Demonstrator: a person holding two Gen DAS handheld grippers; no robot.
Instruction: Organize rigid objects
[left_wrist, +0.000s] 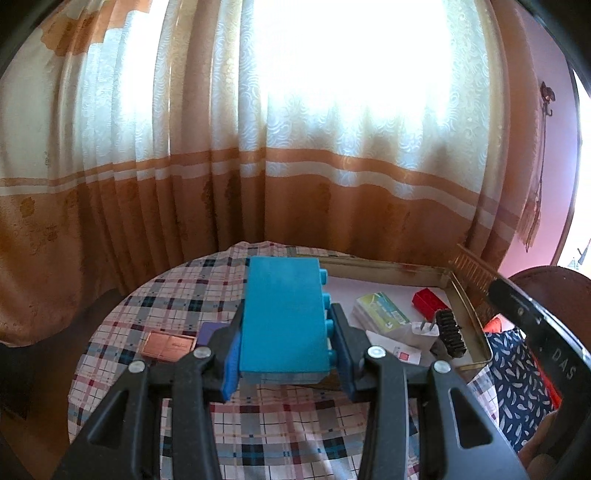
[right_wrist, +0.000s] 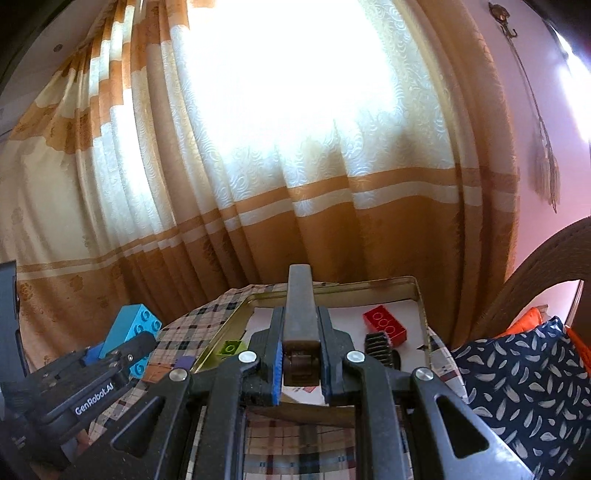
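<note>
Metal tray (left_wrist: 384, 266) lies ahead and to the right of my left gripper (left_wrist: 284, 347), which is closed on the blue brick (left_wrist: 282, 314); the brick's long axis points forward, above the checked cloth (left_wrist: 155, 306). My right gripper (right_wrist: 300, 360) is already above the tray, closed on a dark bar (right_wrist: 300, 306). I judge the left must carry rightward.

The blue brick (left_wrist: 284, 317) hides part of the tray (left_wrist: 388, 266) behind it. A purple block (left_wrist: 208, 332) shows only a corner beside the left gripper (left_wrist: 286, 360). In the right view, a dark bar (right_wrist: 301, 325) covers the tray's middle, and the black comb (right_wrist: 378, 349) is half hidden behind the right gripper (right_wrist: 301, 363). Print on the packet (left_wrist: 380, 308) is unreadable.
</note>
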